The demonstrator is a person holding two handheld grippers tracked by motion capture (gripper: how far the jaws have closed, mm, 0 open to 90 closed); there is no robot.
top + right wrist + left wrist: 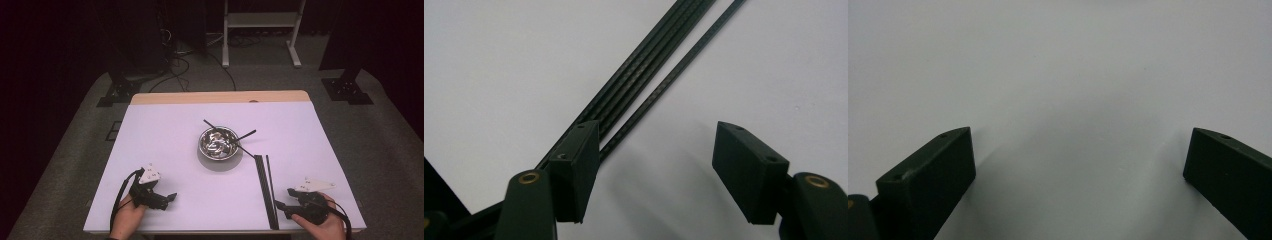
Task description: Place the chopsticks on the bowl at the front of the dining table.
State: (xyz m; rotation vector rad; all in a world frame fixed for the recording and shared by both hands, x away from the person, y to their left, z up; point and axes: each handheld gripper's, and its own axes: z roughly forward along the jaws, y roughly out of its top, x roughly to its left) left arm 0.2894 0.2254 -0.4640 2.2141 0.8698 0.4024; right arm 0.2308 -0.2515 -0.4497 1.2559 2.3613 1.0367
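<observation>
The rods lie side by side on the bench, running from the bowl toward the near edge. The right gripper hovers over their near end, fingers apart and empty; its left finger covers the bundle, one rod just inside the gap. This looks like the reach; next, centre and close. The left gripper waits well apart, fingers apart.

White surface, wooden strip along far edge. Steel bowl at frame centre, black sticks poking from it. Bundle of black rods lower right of bowl, reaching near edge.
</observation>
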